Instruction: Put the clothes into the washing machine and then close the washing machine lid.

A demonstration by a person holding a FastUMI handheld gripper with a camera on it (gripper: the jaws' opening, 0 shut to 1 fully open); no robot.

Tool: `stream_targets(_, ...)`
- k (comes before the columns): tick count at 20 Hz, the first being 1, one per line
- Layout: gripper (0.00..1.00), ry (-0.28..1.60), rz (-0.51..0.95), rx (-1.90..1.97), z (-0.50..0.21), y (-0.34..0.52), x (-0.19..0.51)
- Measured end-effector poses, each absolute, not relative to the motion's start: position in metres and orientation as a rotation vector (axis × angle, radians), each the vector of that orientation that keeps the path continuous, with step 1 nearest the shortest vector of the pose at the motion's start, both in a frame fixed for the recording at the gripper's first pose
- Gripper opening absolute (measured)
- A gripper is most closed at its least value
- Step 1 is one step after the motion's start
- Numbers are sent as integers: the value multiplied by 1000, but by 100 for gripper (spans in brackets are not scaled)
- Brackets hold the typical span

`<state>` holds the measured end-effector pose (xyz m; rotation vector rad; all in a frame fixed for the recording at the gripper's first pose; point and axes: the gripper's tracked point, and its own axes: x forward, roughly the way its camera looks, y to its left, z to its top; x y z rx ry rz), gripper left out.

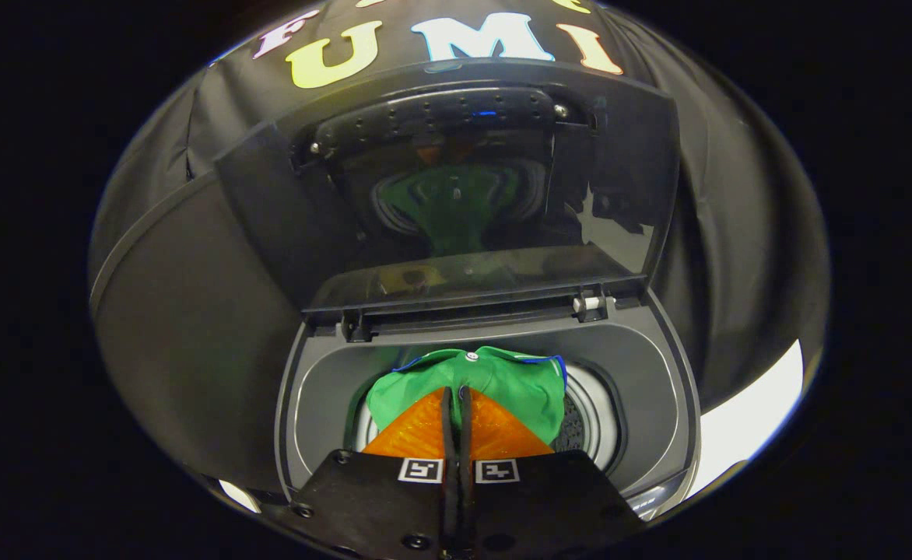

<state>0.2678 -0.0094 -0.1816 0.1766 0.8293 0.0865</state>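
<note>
My gripper (456,391) hangs over the open top of the grey washing machine (308,404), and its fingers are pressed together on a green garment (514,385). The garment has a blue trim and a small white button. It bunches just ahead of the fingertips and drapes down over the mouth of the metal drum (594,416). The dark see-through lid (456,194) stands upright behind the opening on its hinge (592,303) and reflects the green cloth. The fingers hide the lower part of the garment.
The booth's black cloth wall (184,334) closes in behind and to both sides of the machine. A bright white surface (752,424) shows to the right of the machine's body.
</note>
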Motion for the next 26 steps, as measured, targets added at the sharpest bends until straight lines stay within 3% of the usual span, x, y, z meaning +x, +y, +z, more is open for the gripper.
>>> stream_targets(11,2,914,78,158,-212,-8,267)
stream_targets(19,98,953,59,123,-210,-12,262)
stream_targets(26,98,864,62,135,-163,-16,274)
